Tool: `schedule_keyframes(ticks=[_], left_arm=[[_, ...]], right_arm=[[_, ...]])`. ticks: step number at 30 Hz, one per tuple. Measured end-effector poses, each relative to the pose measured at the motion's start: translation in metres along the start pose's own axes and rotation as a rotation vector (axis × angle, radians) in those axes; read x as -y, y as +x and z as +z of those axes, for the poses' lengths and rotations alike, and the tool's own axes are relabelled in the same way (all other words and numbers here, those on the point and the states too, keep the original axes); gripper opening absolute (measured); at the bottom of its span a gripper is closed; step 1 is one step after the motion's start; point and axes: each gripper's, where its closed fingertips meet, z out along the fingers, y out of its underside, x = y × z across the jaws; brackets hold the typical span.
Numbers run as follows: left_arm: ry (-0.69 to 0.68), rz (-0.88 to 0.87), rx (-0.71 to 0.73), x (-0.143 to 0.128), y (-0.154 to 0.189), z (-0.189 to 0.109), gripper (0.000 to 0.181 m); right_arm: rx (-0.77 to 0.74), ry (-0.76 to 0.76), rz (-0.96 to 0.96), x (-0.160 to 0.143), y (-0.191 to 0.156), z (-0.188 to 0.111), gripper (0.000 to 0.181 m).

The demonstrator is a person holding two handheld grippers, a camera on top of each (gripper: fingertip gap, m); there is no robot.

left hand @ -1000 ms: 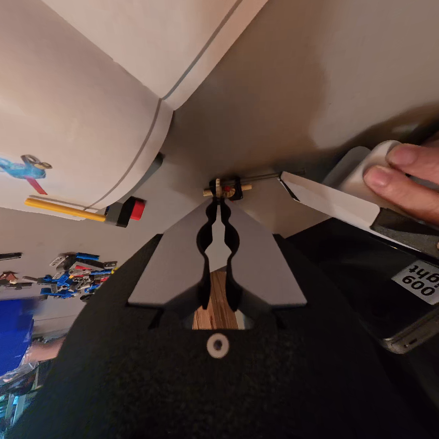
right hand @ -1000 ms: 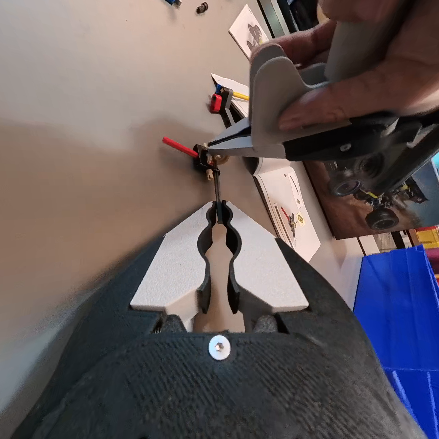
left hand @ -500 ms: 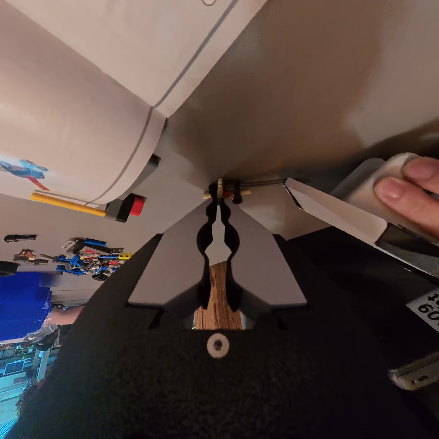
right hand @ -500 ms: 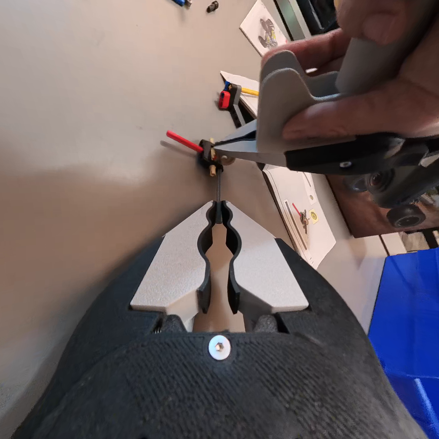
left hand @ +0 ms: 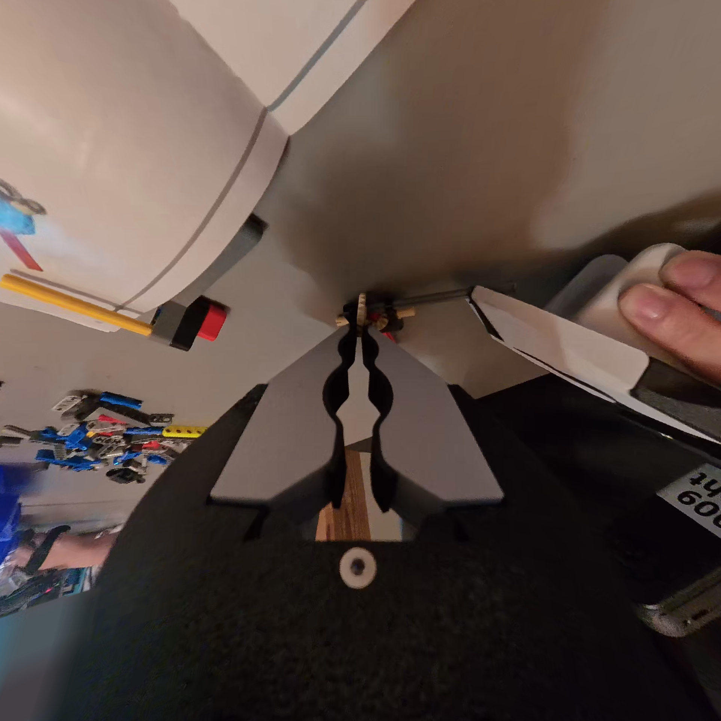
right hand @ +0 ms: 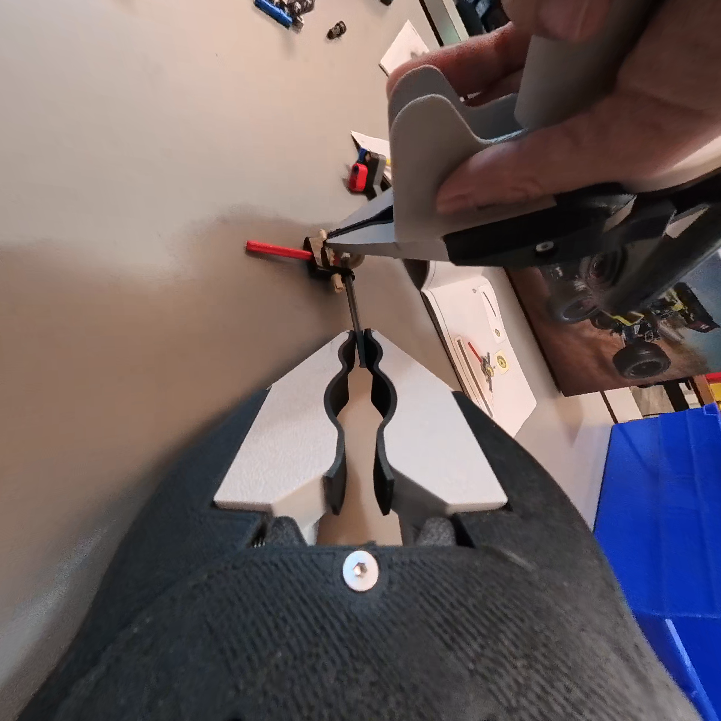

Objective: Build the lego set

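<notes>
**Pinching a small assembly from two sides**

Holding the assembly (left hand: 370, 314) just above the grey tabletop (right hand: 117, 195), the left gripper (left hand: 359, 331) has its jaws pressed together on the tan gear at the front of that black-and-tan cluster. In the right wrist view the assembly (right hand: 325, 259) shows a red axle (right hand: 279, 249) sticking out to one side and a dark axle (right hand: 354, 302) running back toward the camera. The right gripper (right hand: 361, 343) has its jaws pinching the near end of that dark axle. In the left wrist view the same axle (left hand: 433, 298) reaches across to the white tips of the right gripper (left hand: 482, 312), with a hand (left hand: 679, 308) on its handle.

Near the assembly lies a grey, black and red piece (left hand: 191, 324) with a yellow axle (left hand: 74, 304), its end resting on the open booklet (left hand: 117, 136). Farther off, a heap of loose blue, black and yellow parts (left hand: 105, 437) lies on the tabletop. In the right wrist view the booklet (right hand: 483, 339) sits beside the set's box (right hand: 585, 351), and a blue bin (right hand: 663, 526) stands at the edge.
</notes>
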Motion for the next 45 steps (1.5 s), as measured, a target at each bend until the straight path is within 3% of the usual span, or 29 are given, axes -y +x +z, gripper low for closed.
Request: schedule_keyframes(ticks=[1, 10, 18, 24, 28, 33, 38, 45], left_arm=[[0.007, -0.007, -0.012, -0.001, 0.0, 0.001, 0.001], [0.053, -0.044, -0.074, -0.012, -0.002, 0.007, 0.001], [0.158, 0.0, -0.046, -0.018, -0.001, 0.01, 0.002], [0.259, 0.062, -0.091, -0.029, 0.006, 0.018, 0.016], [0.428, 0.08, -0.101, -0.037, 0.006, 0.017, 0.022], [0.728, 0.039, 0.028, -0.045, -0.009, 0.022, 0.026], [1.009, -0.027, 0.018, -0.037, 0.009, 0.029, 0.021], [1.111, -0.018, 0.168, -0.022, -0.003, 0.021, 0.002]], right_arm=[[0.001, 0.001, 0.0, 0.001, 0.0, 0.0, 0.003], [0.037, 0.029, -0.041, 0.009, -0.011, 0.001, 0.003], [0.063, 0.055, -0.062, 0.012, -0.015, -0.001, 0.003], [0.072, 0.07, -0.093, 0.014, -0.018, -0.001, 0.002], [0.065, 0.081, -0.138, 0.016, -0.02, -0.002, 0.002], [0.092, 0.099, -0.131, 0.018, -0.023, -0.002, 0.002], [0.132, 0.09, -0.115, 0.019, -0.026, -0.002, 0.002], [0.145, 0.084, -0.144, 0.028, -0.032, 0.001, 0.004]])
